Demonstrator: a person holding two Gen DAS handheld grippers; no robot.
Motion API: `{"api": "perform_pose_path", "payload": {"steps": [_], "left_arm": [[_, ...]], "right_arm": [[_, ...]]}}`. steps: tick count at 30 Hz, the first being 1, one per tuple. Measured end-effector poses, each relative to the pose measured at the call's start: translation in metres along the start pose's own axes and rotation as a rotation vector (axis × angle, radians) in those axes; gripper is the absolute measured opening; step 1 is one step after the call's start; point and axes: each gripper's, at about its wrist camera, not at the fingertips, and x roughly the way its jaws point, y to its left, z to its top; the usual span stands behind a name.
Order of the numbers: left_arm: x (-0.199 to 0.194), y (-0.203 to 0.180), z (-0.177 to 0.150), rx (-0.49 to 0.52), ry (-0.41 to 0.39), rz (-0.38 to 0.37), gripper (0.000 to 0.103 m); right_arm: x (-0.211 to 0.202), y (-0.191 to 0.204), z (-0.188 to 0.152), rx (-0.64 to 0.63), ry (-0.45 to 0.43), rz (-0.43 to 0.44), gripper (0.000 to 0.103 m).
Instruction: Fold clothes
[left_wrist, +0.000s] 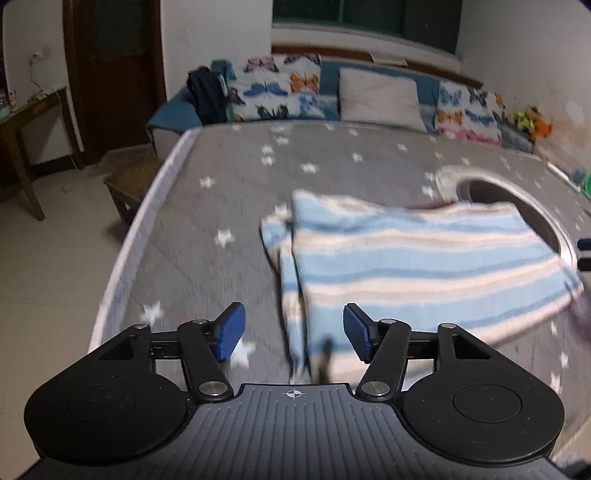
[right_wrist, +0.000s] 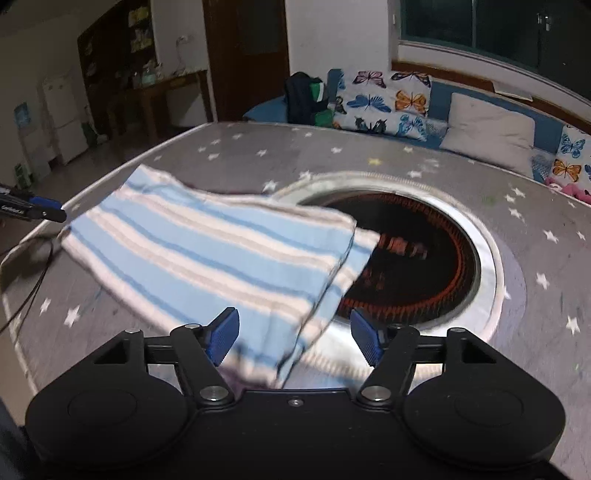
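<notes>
Both wrist views are motion-blurred, so fine detail is poor.

My left claw (left_wrist: 293, 332) has its blue pads (left_wrist: 232, 332) spread wide apart with nothing between them. It hangs over the near edge of the striped garment (left_wrist: 413, 266), whose left margin passes below the gap; I cannot tell whether the pads touch the cloth.

My right claw (right_wrist: 295, 336) is likewise spread, its pads (right_wrist: 223, 338) apart and gripping nothing. The near corner of the garment (right_wrist: 207, 258) lies under the gap between them.

The garment is light blue with white and darker blue stripes and lies folded in a rough rectangle on the counter (left_wrist: 221, 192), which has a grey star-printed cover. In the right wrist view its far right corner drapes over the steel rim (right_wrist: 491, 266) of a round recessed opening in the counter, partly covering the dark interior with reddish ribbing. A second layer of striped cloth shows beneath the top layer along that edge.

The left claw's tip (right_wrist: 44, 208) shows at the left margin of the right wrist view, just beside the garment's far left corner.

Background: butterfly-print cushions (left_wrist: 280, 88) and a plain pillow (left_wrist: 380, 98) on a blue sofa behind the counter.
</notes>
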Motion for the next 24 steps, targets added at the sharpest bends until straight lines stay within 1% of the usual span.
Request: {"api": "perform_pose_path", "payload": {"steps": [3,7,10,12,16,20,23,24], "left_arm": [[0.010,-0.004,0.015,0.007,-0.021,0.012,0.069],[0.031,-0.012,0.034,0.037,-0.019,0.032,0.078],[0.049,-0.014,0.045,0.048,-0.007,0.041,0.079],[0.062,-0.015,0.051,0.050,0.003,0.045,0.079],[0.085,-0.015,0.060,0.048,0.027,0.057,0.079],[0.098,-0.014,0.066,0.037,0.031,0.053,0.079],[0.102,-0.017,0.070,0.053,0.019,0.049,0.076],[0.103,-0.018,0.070,0.060,0.018,0.046,0.073]], "right_arm": [[0.016,-0.005,0.012,0.012,-0.010,-0.008,0.076],[0.035,-0.014,0.025,0.028,-0.011,-0.014,0.077],[0.049,-0.021,0.033,0.039,-0.007,-0.016,0.077],[0.065,-0.012,0.041,0.038,0.007,-0.034,0.077],[0.082,-0.021,0.044,0.060,0.029,-0.035,0.078],[0.091,-0.027,0.045,0.087,0.031,-0.026,0.077],[0.096,-0.028,0.045,0.097,0.035,-0.015,0.077],[0.097,-0.028,0.044,0.096,0.037,-0.013,0.072]]}}
